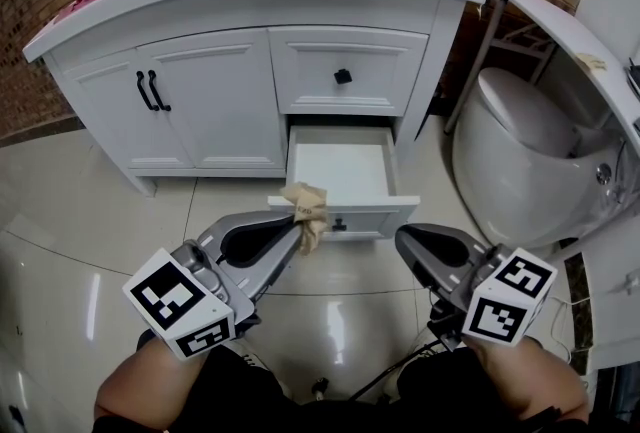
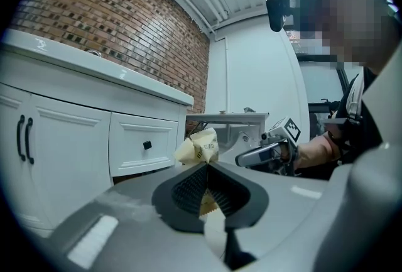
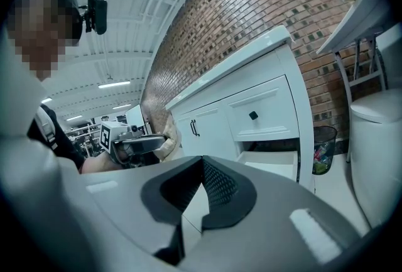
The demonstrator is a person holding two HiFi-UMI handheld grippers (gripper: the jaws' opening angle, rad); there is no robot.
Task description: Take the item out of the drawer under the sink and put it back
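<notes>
1. The left gripper (image 1: 298, 224) (image 2: 206, 164) had its jaws clamped on a crumpled beige paper packet (image 1: 308, 209) (image 2: 200, 146), with the ribbed pads nearly together around its lower part.
2. The packet hung over the front edge of the open white drawer (image 1: 340, 166), below the white sink cabinet (image 1: 200, 101).
3. The right gripper (image 1: 403, 241) (image 3: 201, 159) had its jaws closed and empty, near the right corner of the drawer front.

A crumpled tan paper packet (image 1: 306, 205) with dark print hangs pinched in the left gripper's (image 1: 297, 225) jaws, over the near front edge of the open lower drawer (image 1: 340, 166).
</notes>
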